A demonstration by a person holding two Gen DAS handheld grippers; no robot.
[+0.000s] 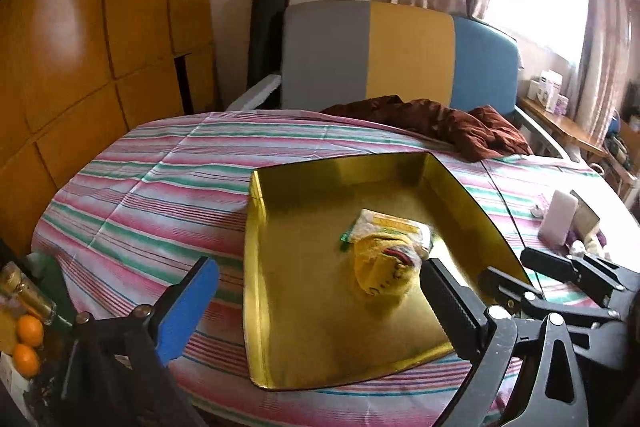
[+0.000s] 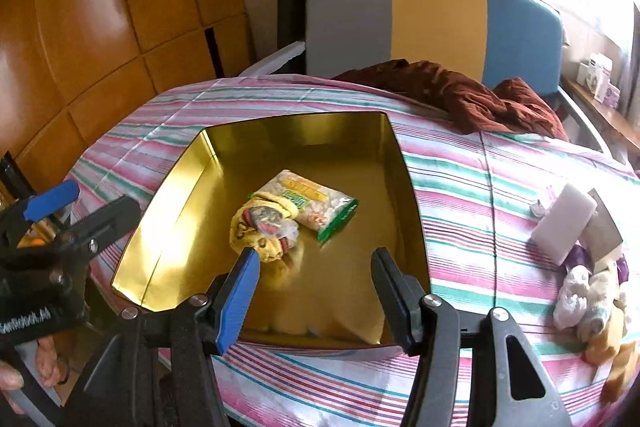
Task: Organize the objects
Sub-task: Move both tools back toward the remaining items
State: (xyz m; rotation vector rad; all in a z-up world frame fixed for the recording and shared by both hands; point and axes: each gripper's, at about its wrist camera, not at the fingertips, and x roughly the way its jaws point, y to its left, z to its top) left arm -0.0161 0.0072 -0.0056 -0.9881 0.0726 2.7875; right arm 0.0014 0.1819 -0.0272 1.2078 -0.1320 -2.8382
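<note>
With a yellow bundle [image 2: 264, 231] and snack packet [image 2: 316, 205] in the gold tin [image 2: 172, 187], our left gripper [image 1: 316, 301] gapes wide and empty, our right gripper [image 2: 316, 293] half-open and empty; next we'd fetch the white block [image 2: 564, 223] at right.

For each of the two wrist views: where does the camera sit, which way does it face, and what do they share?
Left wrist: sits behind the open left tongs, facing down across the gold tray; the right tongs show at right.
Right wrist: sits behind the empty right tongs, facing the tray; the left tongs and fingers show at left.
Shared: tray, yellow bundle, snack packet, striped bed.
</note>
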